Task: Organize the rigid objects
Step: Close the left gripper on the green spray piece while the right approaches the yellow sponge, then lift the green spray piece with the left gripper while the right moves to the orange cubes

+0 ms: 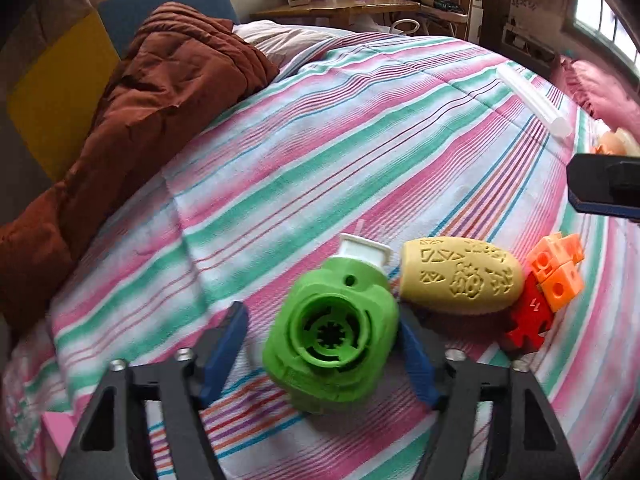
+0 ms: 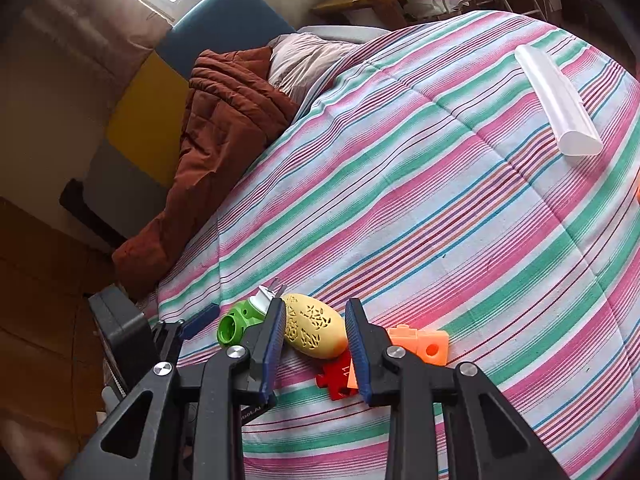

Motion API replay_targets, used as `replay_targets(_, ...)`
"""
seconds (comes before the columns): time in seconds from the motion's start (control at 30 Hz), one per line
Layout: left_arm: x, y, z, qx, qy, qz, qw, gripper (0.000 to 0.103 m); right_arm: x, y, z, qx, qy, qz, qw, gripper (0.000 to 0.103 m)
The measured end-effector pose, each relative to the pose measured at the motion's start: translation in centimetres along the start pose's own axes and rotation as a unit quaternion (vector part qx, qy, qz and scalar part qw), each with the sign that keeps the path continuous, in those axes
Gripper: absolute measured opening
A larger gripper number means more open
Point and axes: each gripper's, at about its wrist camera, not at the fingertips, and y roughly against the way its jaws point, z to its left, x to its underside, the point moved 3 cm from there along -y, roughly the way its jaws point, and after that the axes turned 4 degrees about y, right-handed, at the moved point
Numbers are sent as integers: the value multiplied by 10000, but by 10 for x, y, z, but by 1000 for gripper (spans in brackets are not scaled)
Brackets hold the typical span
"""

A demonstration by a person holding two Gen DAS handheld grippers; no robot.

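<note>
A green round plastic part point(image 1: 332, 336) with a white square cap point(image 1: 366, 250) lies on the striped bedspread point(image 1: 360, 128), between the fingers of my open left gripper point(image 1: 320, 344). A yellow patterned egg-shaped piece point(image 1: 462, 276) lies just to its right, then a red puzzle-like piece point(image 1: 528, 316) and orange cubes point(image 1: 558, 270). In the right wrist view my right gripper point(image 2: 316, 328) is open, its fingers either side of the yellow piece point(image 2: 316, 332) and above it; the green part point(image 2: 236, 324), red piece point(image 2: 334, 376) and orange cubes point(image 2: 426, 344) lie around it.
A white tube point(image 1: 532, 100) lies far right on the bed, also in the right wrist view point(image 2: 556, 100). A brown quilt point(image 1: 140, 120) is bunched at the left. A wooden table point(image 1: 340, 6) with boxes stands behind the bed.
</note>
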Motion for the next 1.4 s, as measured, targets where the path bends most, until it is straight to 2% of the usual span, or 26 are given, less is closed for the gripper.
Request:
replay_targets(0.13,14,8,-1,75,294,-71,9995,59,0,2,-2,32,-39,-31,10000,31)
replay_targets(0.23,32,19,-3,49,751,-85,9971,59,0,4,-4,39,-58,-41,10000,31)
replay_targets(0.3,48,27,-9,-8,989,-53,9951,53,0,4,-7,21,-148,-43,9999,31)
replay_targets(0.53,106,63,-37,-353,1292,-370,9903,52,-3,9,-20,67,-451,-160,9988,31)
replay_targets(0.67,136,82,-45,-325,1482,-466,9873,52,-3,7,-21,90,-456,-137,9988,31)
replay_targets(0.8,157,92,-56,-344,1359,-588,9884,52,-2,2,-20,126,-431,-53,9990,31)
replay_targets(0.97,159,91,-55,-293,1386,-639,9878,53,1,-7,-25,341,-433,149,9984,31)
replay_targets(1.2,161,90,-56,-320,1290,-769,9881,53,2,-8,-33,757,-439,178,9960,45)
replay_targets(1.3,162,91,-56,-290,1319,-786,9877,53,8,-18,-40,1162,-442,509,9909,45)
replay_targets(1.4,162,89,-55,-262,1352,-802,9872,53,8,-17,-44,1311,-479,496,9890,45)
